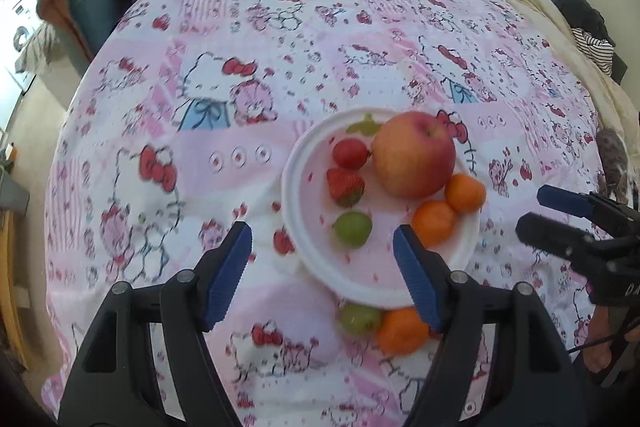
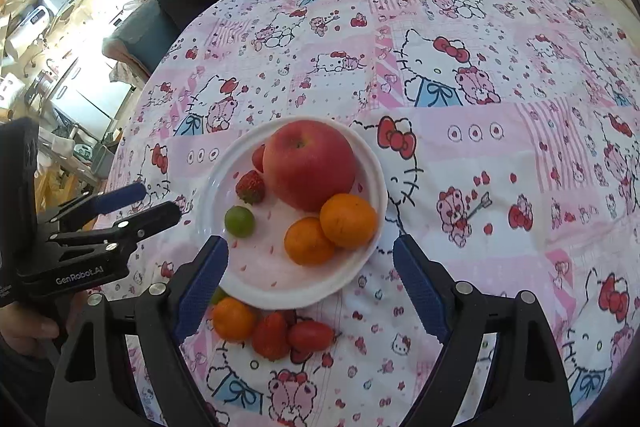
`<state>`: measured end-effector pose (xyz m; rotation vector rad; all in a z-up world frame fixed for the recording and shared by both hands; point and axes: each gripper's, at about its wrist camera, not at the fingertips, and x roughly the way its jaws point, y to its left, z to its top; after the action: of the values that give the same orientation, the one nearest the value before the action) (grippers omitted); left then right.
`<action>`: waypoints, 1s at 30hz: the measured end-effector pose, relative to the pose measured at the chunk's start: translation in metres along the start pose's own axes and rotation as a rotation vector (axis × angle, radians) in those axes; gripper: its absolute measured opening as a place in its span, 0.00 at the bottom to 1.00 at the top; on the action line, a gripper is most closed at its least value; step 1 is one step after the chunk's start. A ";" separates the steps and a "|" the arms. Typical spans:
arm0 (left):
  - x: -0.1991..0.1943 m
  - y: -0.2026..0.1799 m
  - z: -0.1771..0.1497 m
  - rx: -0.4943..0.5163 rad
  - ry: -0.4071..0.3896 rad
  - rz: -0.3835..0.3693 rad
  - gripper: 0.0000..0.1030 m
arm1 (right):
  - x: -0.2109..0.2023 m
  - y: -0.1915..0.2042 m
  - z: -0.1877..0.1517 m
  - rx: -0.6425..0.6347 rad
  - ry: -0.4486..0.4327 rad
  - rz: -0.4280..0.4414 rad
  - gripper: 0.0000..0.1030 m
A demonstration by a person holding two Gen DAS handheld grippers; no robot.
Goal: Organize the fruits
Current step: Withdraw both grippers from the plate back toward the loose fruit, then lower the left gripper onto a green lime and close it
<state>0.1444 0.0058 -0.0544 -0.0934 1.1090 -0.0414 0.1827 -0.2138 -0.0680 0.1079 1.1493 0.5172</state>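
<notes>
Bedspread [image 2: 500, 75] beyond and right of the plate [image 2: 372, 163] lies bare, open to approach. Near side: loose fruit [image 2: 272, 335] crowds the plate's rim. Left flank: left tongs [image 2: 156, 203] stand beside the plate. Apple [image 2: 308, 167] fills the plate's far half.

Left gripper [image 1: 322, 259]: we hold it pointing steeply down, jaws apart, nothing between.
Right gripper [image 2: 310, 267]: same downward pose, jaws wide, empty.

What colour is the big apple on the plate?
The apple is red with a yellowish blush, clearest in the right wrist view.
</notes>
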 end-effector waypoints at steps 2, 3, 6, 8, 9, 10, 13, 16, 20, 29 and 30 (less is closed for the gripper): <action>-0.003 0.003 -0.006 -0.012 0.012 -0.001 0.68 | -0.003 0.000 -0.004 0.009 0.005 0.003 0.85; -0.003 0.004 -0.009 -0.018 0.022 -0.002 0.68 | -0.004 0.000 -0.007 0.015 0.007 0.008 0.85; -0.003 0.005 -0.020 -0.034 0.056 -0.001 0.68 | -0.010 0.000 -0.016 0.041 0.013 0.019 0.85; -0.001 0.005 -0.027 -0.042 0.081 -0.009 0.68 | -0.013 -0.001 -0.021 0.056 0.018 0.028 0.85; 0.001 0.004 -0.031 -0.047 0.095 -0.016 0.68 | -0.014 -0.001 -0.024 0.070 0.020 0.032 0.85; 0.002 0.004 -0.033 -0.050 0.104 -0.023 0.68 | -0.016 -0.002 -0.026 0.081 0.021 0.036 0.85; 0.013 0.003 -0.042 -0.085 0.161 -0.055 0.68 | -0.019 -0.006 -0.036 0.127 0.029 0.047 0.85; 0.025 0.006 -0.045 -0.153 0.208 -0.110 0.68 | -0.021 -0.010 -0.046 0.172 0.034 0.057 0.85; 0.040 0.004 -0.047 -0.196 0.252 -0.145 0.59 | -0.022 -0.012 -0.054 0.191 0.035 0.057 0.85; 0.056 0.002 -0.052 -0.211 0.293 -0.168 0.35 | -0.020 -0.013 -0.053 0.192 0.038 0.045 0.85; 0.057 0.003 -0.052 -0.216 0.294 -0.171 0.35 | -0.019 -0.013 -0.053 0.190 0.039 0.044 0.85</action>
<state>0.1233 0.0013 -0.1285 -0.3859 1.3952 -0.0904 0.1338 -0.2425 -0.0787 0.2888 1.2347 0.4504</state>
